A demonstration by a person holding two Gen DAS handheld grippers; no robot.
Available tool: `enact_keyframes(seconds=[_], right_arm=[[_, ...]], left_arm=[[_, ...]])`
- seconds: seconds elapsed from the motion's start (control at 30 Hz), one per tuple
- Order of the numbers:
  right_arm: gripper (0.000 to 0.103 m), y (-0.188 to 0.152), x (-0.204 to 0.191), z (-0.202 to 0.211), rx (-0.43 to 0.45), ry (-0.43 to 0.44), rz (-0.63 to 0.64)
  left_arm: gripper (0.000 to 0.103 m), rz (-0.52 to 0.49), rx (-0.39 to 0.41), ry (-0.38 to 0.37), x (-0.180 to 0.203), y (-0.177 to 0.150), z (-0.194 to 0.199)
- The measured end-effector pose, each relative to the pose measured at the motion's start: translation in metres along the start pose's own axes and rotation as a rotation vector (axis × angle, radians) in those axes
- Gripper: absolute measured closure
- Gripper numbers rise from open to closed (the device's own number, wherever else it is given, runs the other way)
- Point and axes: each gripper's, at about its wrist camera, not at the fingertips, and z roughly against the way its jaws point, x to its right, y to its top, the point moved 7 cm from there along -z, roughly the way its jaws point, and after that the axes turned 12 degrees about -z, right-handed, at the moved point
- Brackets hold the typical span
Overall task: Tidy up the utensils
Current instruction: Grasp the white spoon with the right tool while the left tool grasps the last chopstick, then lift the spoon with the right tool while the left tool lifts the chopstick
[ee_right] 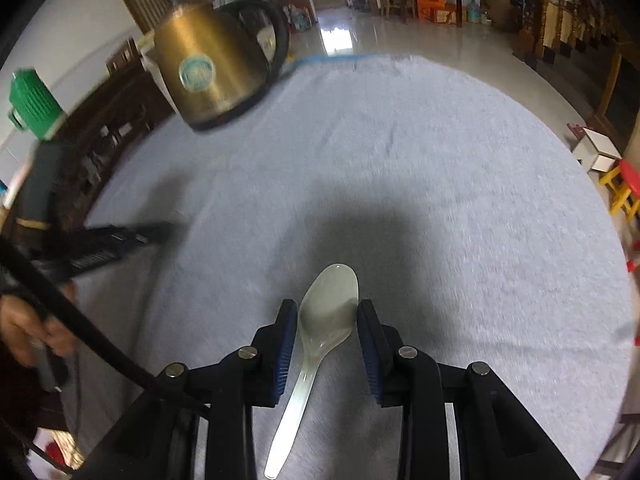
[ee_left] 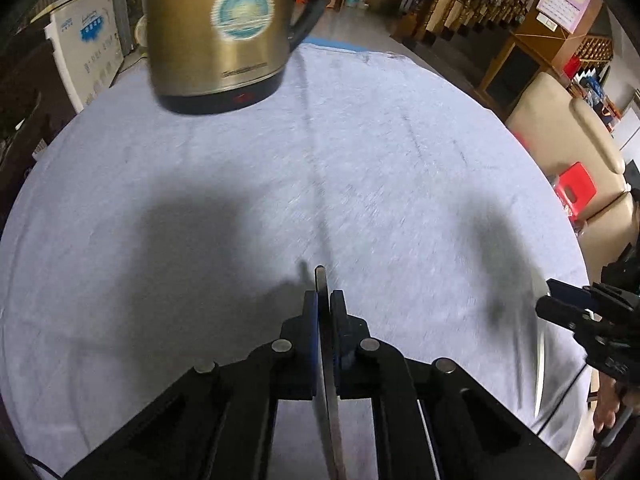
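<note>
I see my right gripper (ee_right: 327, 312) closed on the bowl of a translucent white plastic soup spoon (ee_right: 320, 336), above the grey cloth-covered table (ee_right: 440, 200). A brass-coloured metal kettle (ee_right: 216, 76) stands far beyond the spoon, leftward.

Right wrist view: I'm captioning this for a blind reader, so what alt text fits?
A two-finger black gripper grips the bowl of a translucent white plastic soup spoon above a round table covered in pale grey cloth. A brass-coloured electric kettle with a black handle stands at the far left.
</note>
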Motion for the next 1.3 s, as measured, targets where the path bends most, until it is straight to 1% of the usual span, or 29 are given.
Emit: enact_keyframes(seconds=[0.1,0.2,0.3,0.33,0.37,0.4,0.43,0.47,0.5,0.53,0.57,0.6,0.63,0.67,0.7,0.73,0.8,0.87,0.9,0.97,1.07,1.1,1.2,1.27,1.3], right_arm=[[0.070,-0.013,0.004,-0.012,-0.069,-0.046,-0.001],[0.069,-0.019,0.002,-0.018,-0.105,-0.078,0.004],[0.068,-0.020,0.001,-0.021,-0.136,-0.111,0.001],[0.064,-0.019,0.001,-0.023,-0.152,-0.118,-0.003],[0.057,-0.017,0.001,-0.023,-0.161,-0.121,-0.006],[0.052,-0.015,0.002,-0.024,-0.173,-0.139,-0.011],[0.044,-0.012,0.004,-0.026,-0.184,-0.160,-0.015],[0.044,-0.011,0.005,-0.027,-0.199,-0.179,-0.018],[0.044,-0.009,0.005,-0.028,-0.205,-0.186,-0.020],[0.044,-0.008,0.004,-0.029,-0.203,-0.196,-0.021],[0.044,-0.008,0.002,-0.030,-0.203,-0.213,-0.015],[0.049,-0.008,0.000,-0.031,-0.203,-0.232,-0.004],[0.059,-0.007,-0.004,-0.033,-0.197,-0.249,0.006],[0.066,-0.008,-0.009,-0.032,-0.196,-0.240,0.006],[0.069,-0.010,-0.013,-0.033,-0.196,-0.240,0.004],[0.069,-0.010,-0.014,-0.033,-0.199,-0.230,-0.009],[0.069,-0.011,-0.013,-0.029,-0.186,-0.203,-0.038],[0.069,-0.012,-0.012,-0.020,-0.164,-0.170,-0.058],[0.069,-0.012,-0.013,-0.014,-0.146,-0.150,-0.067],[0.069,-0.013,-0.015,0.003,-0.092,-0.115,-0.078],[0.069,-0.014,-0.020,0.035,0.021,-0.063,-0.091],[0.069,-0.016,-0.023,0.047,0.060,-0.047,-0.095],[0.069,-0.023,-0.016,0.082,0.169,-0.033,-0.093],[0.069,-0.030,-0.015,0.103,0.249,-0.027,-0.085],[0.069,-0.037,-0.017,0.119,0.299,-0.016,-0.084]], left_arm=[[0.098,0.019,-0.036,0.007,-0.008,-0.019,0.003],[0.098,0.026,-0.062,0.014,-0.011,-0.031,0.003],[0.098,0.035,-0.090,0.012,-0.012,-0.035,-0.001],[0.098,0.039,-0.094,0.013,-0.013,-0.033,-0.002],[0.098,0.040,-0.102,0.012,-0.013,-0.032,-0.003],[0.094,0.039,-0.108,0.009,-0.013,-0.031,-0.004],[0.086,0.038,-0.114,0.001,-0.012,-0.027,-0.006],[0.081,0.041,-0.118,-0.010,-0.011,-0.023,-0.009],[0.070,0.047,-0.120,-0.020,-0.011,-0.020,-0.010],[0.066,0.047,-0.120,-0.020,-0.010,-0.016,-0.012],[0.066,0.041,-0.120,-0.010,-0.009,-0.013,-0.014],[0.066,0.034,-0.118,0.001,-0.008,-0.011,-0.015],[0.066,0.029,-0.113,0.009,-0.007,-0.010,-0.016],[0.066,0.028,-0.108,0.013,-0.006,-0.008,-0.017],[0.077,0.030,-0.102,0.021,-0.006,-0.008,-0.016],[0.098,0.031,-0.103,0.031,-0.007,-0.009,-0.015],[0.098,0.051,-0.099,0.015,-0.009,-0.012,-0.013],[0.098,0.069,-0.087,0.034,-0.015,-0.018,-0.007],[0.098,0.080,-0.068,0.043,-0.018,-0.020,-0.001],[0.098,0.107,-0.034,0.042,-0.024,-0.028,0.014],[0.098,0.137,0.039,0.052,-0.028,-0.030,0.044],[0.098,0.137,0.076,0.058,-0.027,-0.032,0.060],[0.098,0.123,0.159,0.095,-0.019,-0.040,0.100],[0.098,0.128,0.238,0.104,-0.014,-0.050,0.135],[0.098,0.130,0.265,0.108,-0.013,-0.053,0.146]])
